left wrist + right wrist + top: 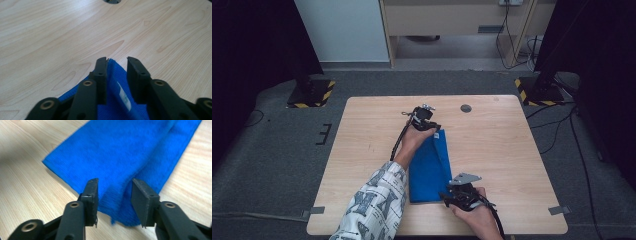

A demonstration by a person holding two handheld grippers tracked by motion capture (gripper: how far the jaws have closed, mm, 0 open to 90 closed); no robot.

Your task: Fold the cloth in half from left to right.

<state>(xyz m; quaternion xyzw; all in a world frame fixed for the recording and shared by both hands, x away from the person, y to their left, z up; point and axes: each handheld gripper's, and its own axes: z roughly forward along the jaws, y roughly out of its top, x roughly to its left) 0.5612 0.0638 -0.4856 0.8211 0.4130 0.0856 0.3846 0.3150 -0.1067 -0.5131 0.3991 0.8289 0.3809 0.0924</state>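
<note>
Lying folded on the table [362, 130], the blue towel [430, 170] is sitting between both spread grippers (left [117, 62], right [114, 183]); lifting carelessly could be snagging and unfolding it.

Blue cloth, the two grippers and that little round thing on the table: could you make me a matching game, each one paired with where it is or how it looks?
Things:
1. blue cloth
2. left gripper
3. right gripper
4. grey round disc

Descriptions:
A. jaws apart over the cloth's near end
B. set in the tabletop near the far edge
C. folded, lying flat on the wooden table
D. jaws apart at the cloth's far corner

Pairs: 1-C, 2-D, 3-A, 4-B
</note>
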